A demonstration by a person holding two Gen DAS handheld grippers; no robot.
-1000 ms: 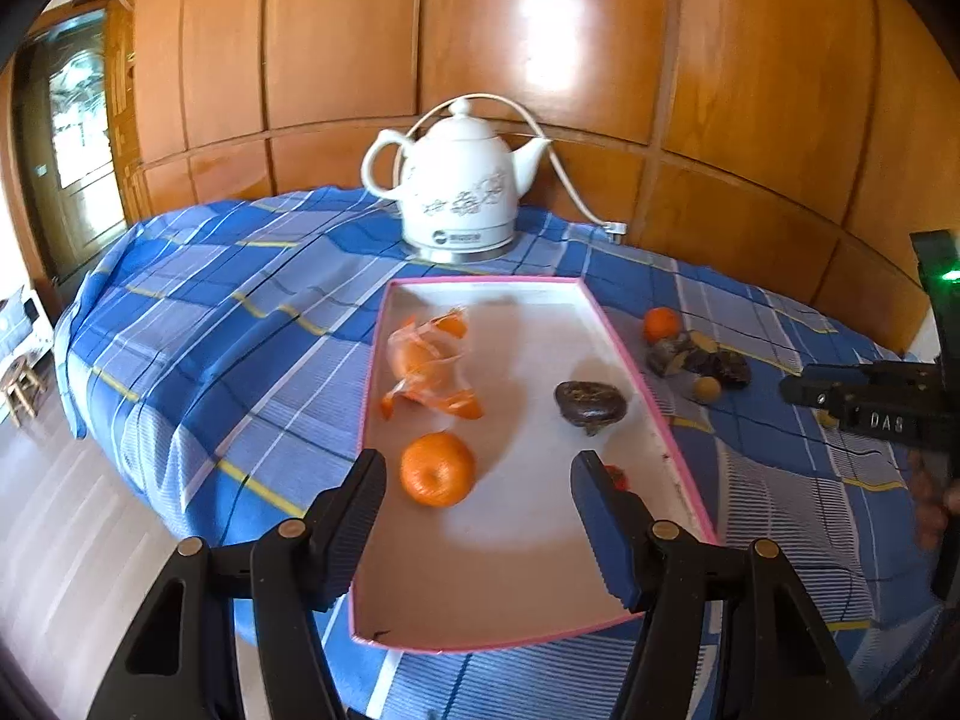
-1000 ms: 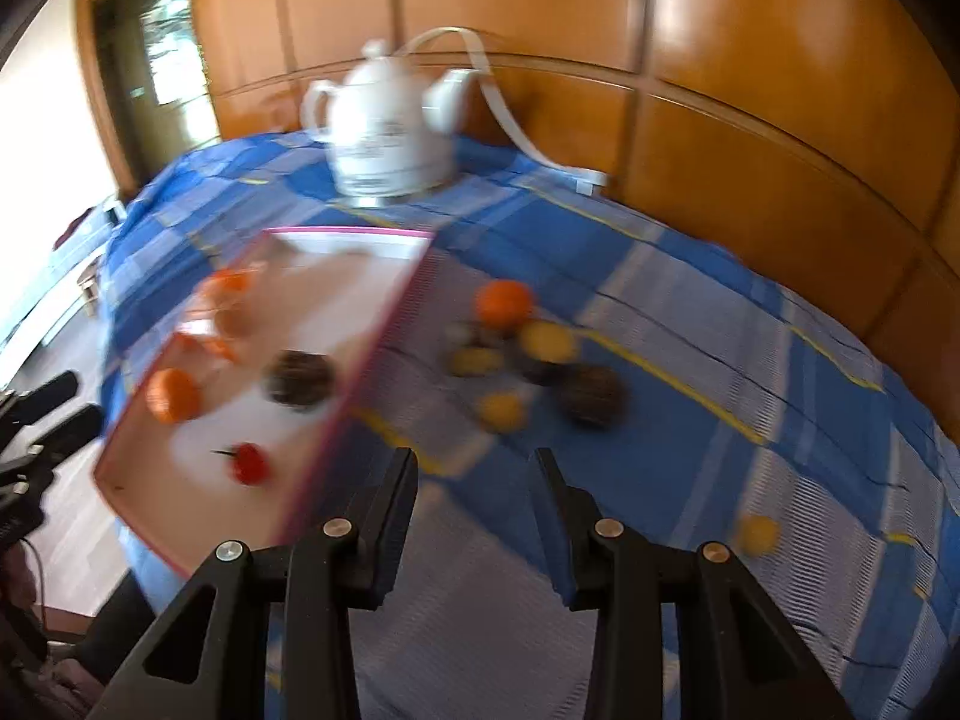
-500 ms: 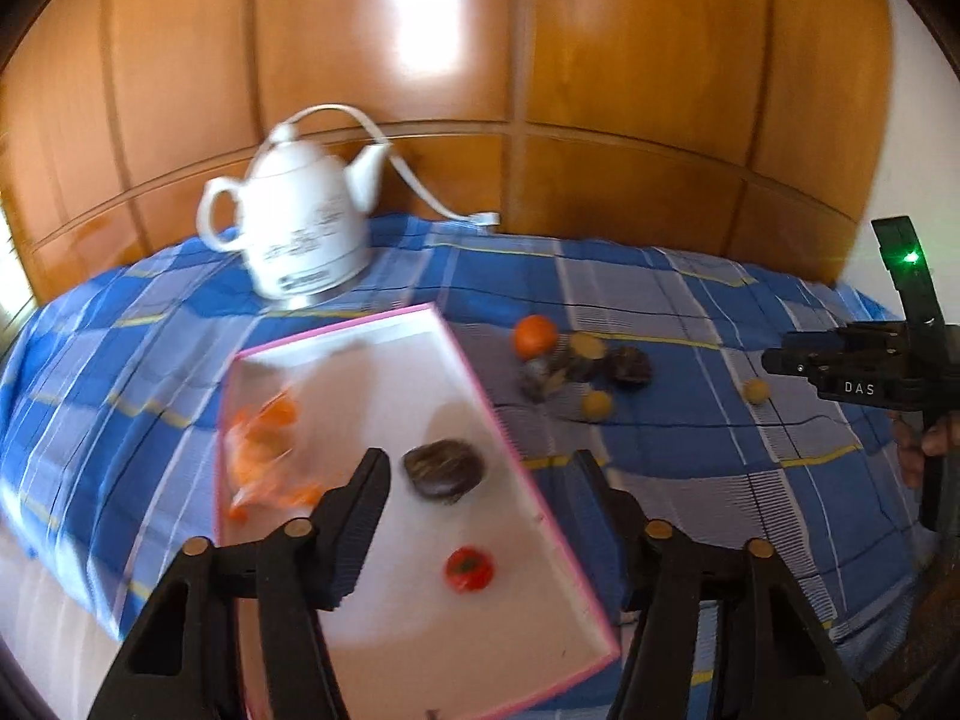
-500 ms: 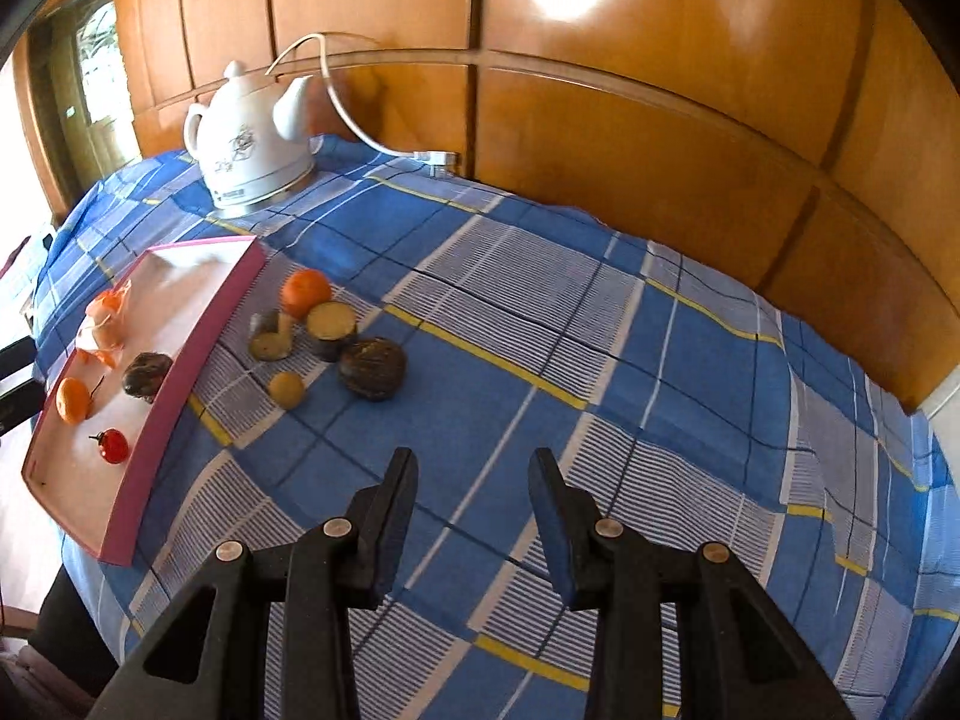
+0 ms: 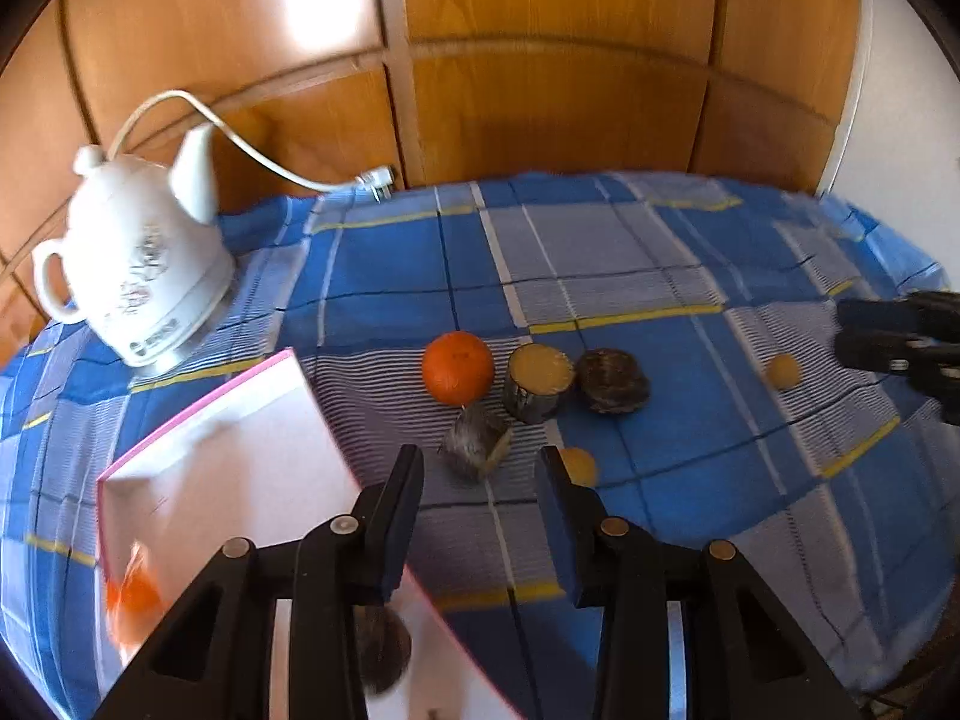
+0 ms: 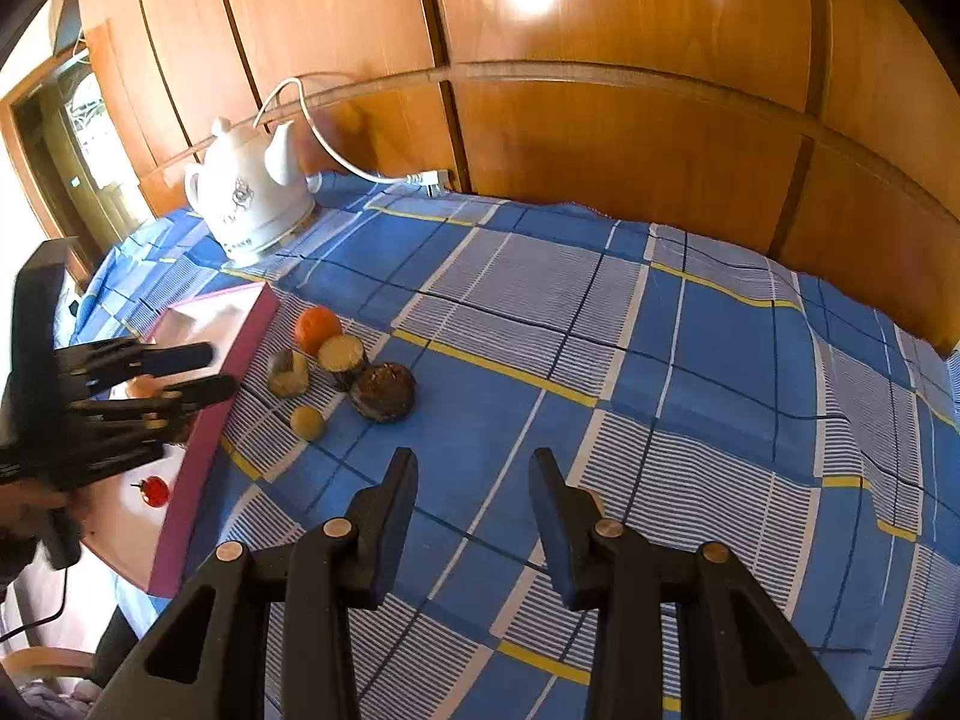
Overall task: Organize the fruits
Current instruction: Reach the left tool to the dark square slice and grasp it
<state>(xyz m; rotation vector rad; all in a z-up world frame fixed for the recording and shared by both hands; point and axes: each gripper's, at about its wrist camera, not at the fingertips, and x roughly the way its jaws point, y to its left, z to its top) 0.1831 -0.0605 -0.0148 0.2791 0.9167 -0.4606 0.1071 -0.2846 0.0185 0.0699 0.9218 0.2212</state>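
Narrowing left gripper (image 5: 480, 480) holds nothing, its jaws just closing over the cut fruit (image 5: 475, 443). Right gripper (image 6: 474, 480) is part-open, empty. Fruit looks light, soft: pinch its rind sides gently.

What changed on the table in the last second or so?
The left gripper swung off the pink tray toward the loose fruit beside it, its jaws closing partway with nothing between them. The right gripper swept right of the fruit, empty. The fruit, the orange included, and the kettle stayed put.
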